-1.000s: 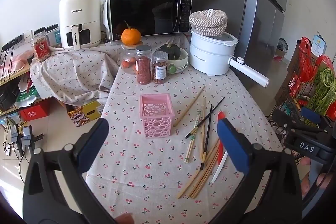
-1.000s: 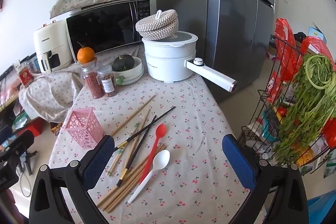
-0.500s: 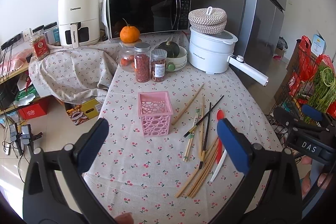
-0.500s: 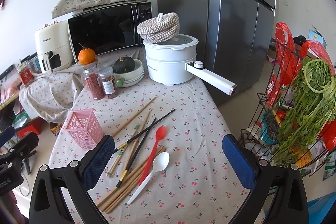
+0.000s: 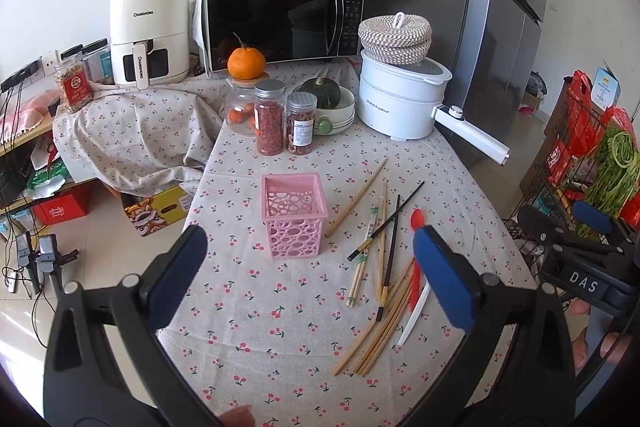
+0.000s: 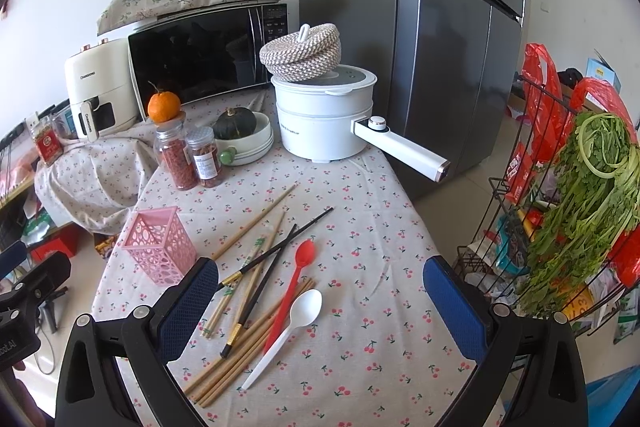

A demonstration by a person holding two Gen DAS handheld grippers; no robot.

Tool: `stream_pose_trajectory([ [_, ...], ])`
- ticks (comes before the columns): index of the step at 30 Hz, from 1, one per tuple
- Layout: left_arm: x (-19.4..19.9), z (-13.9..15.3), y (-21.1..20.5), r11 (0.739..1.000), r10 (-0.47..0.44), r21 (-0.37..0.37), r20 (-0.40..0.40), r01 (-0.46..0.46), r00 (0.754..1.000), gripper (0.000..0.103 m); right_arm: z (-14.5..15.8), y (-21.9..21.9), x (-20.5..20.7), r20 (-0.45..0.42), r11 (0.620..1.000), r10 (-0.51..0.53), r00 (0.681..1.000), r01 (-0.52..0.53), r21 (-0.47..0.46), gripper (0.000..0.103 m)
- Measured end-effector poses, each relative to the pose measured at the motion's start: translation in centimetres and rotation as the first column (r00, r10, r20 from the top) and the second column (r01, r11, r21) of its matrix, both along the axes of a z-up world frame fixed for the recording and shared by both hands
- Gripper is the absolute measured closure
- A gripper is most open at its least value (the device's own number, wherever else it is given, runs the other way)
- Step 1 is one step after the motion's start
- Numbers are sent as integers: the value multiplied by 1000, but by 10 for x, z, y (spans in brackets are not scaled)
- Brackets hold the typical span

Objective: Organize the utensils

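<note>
The left gripper hangs above the near left part of the table, jaws spread wide, nothing between them. The right gripper is likewise wide open and empty, over the near right part, its right finger out past the table's right edge.

From left to right: the table's left edge drops to open floor, with a draped shelf beyond. The pink basket stands upright, alone, with bare cloth on its left and in front of it. Just right of it lies a single bamboo chopstick, slanting away. Next comes the loose heap: pale chopsticks, two black chopsticks crossed over them, and a bundle of bamboo ones nearest the front edge. The red spoon lies across the bundle, and the white spoon touches its right side. Right of the spoons the cloth is bare to the table edge. Beyond that edge is a gap of floor, then a wire rack holding greens. At the back, jars, a bowl and a white pot line the far side, the pot handle jutting over the right edge.

Against the frames a second ago, both views sit a little farther back and higher; the utensils and basket lie as they did, and both grippers stay just as open.
</note>
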State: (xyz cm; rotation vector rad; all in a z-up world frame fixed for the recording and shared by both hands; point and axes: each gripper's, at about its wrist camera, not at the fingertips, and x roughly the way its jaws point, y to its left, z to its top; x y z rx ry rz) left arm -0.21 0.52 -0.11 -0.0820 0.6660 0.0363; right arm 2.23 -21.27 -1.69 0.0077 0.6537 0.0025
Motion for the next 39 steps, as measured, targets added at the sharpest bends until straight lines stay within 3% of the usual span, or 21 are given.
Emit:
stream_pose_trajectory([
  [16, 1, -1, -1, 999, 9, 54, 12, -10, 1000, 1, 0, 0, 0, 1, 1000, 0, 1000, 0, -2, 0],
  [39, 3, -4, -2, 999, 2, 52, 5, -2, 1000, 1, -8, 1, 6, -26, 1000, 4, 1000, -5, -20, 0],
])
